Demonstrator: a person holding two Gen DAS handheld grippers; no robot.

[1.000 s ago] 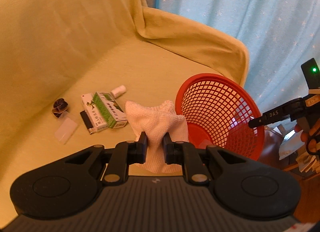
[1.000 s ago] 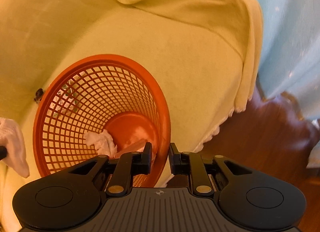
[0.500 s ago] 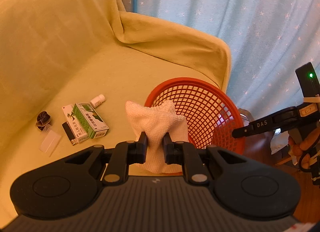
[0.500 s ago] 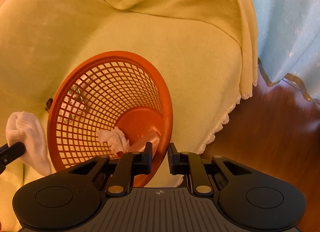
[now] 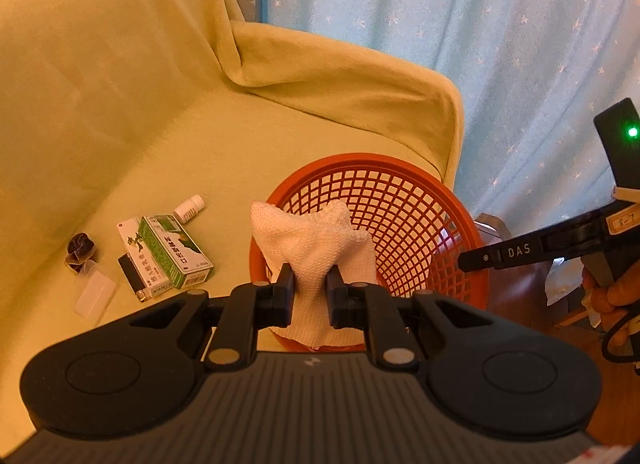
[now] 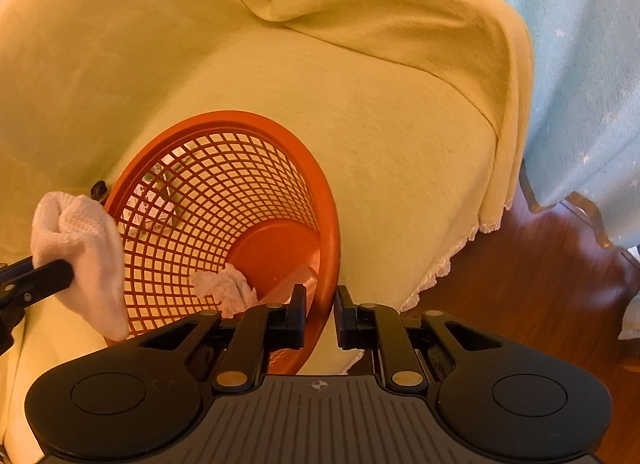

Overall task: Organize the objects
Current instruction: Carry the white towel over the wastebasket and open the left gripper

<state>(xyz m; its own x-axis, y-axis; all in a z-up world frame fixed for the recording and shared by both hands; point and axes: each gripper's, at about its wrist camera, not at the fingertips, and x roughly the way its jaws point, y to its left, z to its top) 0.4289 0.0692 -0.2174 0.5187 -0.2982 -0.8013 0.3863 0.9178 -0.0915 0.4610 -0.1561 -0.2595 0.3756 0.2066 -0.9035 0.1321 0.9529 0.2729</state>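
The left gripper [image 5: 310, 292] has its jaws clenched on a white cloth [image 5: 312, 248], held at the near rim of the red basket [image 5: 404, 200]. The right gripper [image 6: 320, 314] pinches the tilted basket's rim on the sofa [image 6: 400, 136]; a crumpled tissue [image 6: 226, 288] lies inside.

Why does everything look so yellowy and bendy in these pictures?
Left wrist view: warm light tints the sofa cover yellow, the fisheye lens bends the curtain at the edges, and the corners go black. Right wrist view: same warm tint, the basket looks stretched into an oval, and the floor is a bit smeared.
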